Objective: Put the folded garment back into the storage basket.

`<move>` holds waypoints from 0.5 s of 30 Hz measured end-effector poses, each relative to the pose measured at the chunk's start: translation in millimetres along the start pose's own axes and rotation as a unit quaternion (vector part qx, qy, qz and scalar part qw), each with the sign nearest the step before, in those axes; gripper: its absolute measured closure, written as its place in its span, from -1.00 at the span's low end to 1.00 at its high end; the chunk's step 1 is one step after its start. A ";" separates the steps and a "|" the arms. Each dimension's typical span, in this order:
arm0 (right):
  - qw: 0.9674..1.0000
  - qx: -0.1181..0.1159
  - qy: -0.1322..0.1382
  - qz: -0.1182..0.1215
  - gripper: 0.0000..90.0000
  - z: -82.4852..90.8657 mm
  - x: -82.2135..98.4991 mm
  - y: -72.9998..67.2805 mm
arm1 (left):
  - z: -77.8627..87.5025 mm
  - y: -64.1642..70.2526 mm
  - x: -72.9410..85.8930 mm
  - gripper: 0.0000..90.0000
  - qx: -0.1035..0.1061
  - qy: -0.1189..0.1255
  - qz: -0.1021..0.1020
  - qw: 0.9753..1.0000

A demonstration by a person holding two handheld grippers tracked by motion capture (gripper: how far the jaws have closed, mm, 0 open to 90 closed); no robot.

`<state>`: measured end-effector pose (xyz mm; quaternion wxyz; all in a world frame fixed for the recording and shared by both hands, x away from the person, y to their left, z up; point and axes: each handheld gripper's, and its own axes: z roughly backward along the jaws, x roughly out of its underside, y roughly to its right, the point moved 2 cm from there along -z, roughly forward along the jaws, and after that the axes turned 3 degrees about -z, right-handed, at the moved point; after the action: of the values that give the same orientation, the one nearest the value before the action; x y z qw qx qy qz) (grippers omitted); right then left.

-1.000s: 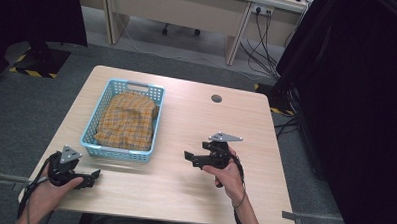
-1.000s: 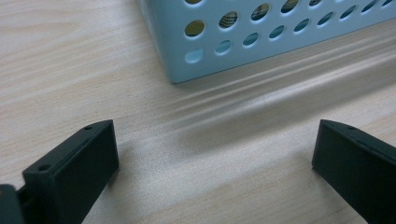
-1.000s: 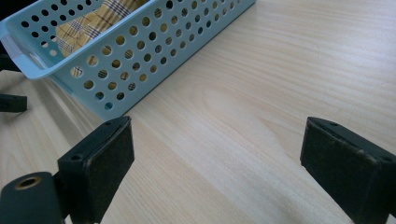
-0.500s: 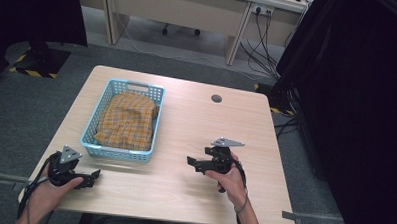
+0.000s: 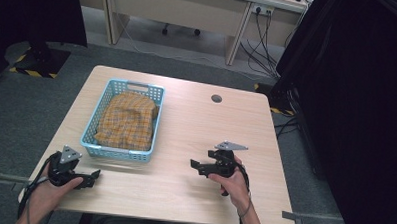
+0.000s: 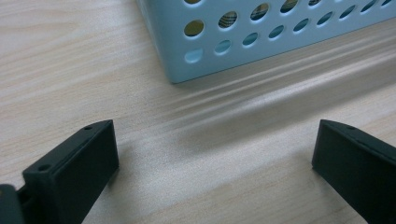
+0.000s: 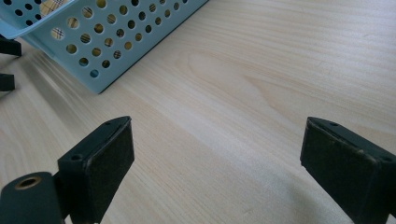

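Yellow checked cloth (image 5: 127, 120) bunched inside the blue basket (image 5: 91, 149), at the table's (image 5: 186, 116) left half. Since a second ago, little altered: right gripper (image 5: 198, 166) drawn slightly back toward the near edge, right of the basket and well apart from it; cloth untouched, so probably no grasp begun yet. Left gripper (image 5: 90, 178) low on the table just off the basket's near-left corner, pointing right. Both with jaws spread wide, holding nothing. Hands wrapped around each body, forearms entering from the near edge.
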<state>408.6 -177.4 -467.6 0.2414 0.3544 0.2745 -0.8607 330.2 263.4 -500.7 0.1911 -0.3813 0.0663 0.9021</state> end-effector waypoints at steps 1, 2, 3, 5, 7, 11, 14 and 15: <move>1.000 0.000 0.000 0.001 -0.77 0.4 0.5 0.3 | 0.0 0.0 0.0 -1.00 0.000 0.000 0.000 1.000; 1.000 0.001 0.000 0.000 -0.77 1.0 1.1 0.4 | 0.0 0.0 0.0 -1.00 0.000 0.000 0.000 1.000; 1.000 0.000 0.000 -0.002 -0.77 1.5 1.7 0.5 | 0.0 0.0 0.0 -1.00 0.000 0.000 0.000 1.000; 1.000 0.001 0.000 -0.001 -0.77 2.3 2.8 1.0 | 0.0 0.0 0.0 -1.00 0.000 0.000 0.000 1.000; 1.000 0.001 -0.001 -0.002 -0.77 3.2 4.1 1.3 | 0.0 0.0 0.0 -1.00 0.000 0.000 0.000 1.000; 1.000 0.001 -0.002 -0.004 -0.77 4.7 6.5 2.0 | 0.0 0.0 0.0 -1.00 0.000 0.000 0.000 1.000; 1.000 0.002 -0.002 -0.005 -0.77 5.6 8.3 2.6 | 0.0 0.0 0.0 -1.00 0.000 0.000 0.000 1.000; 1.000 0.002 -0.002 -0.006 -0.77 6.0 8.9 2.6 | 0.0 0.0 0.0 -1.00 0.000 0.000 0.000 1.000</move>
<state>401.6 -185.1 -471.4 0.2360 0.3510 0.2747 -0.8635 330.2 263.4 -500.7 0.1911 -0.3813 0.0663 0.9020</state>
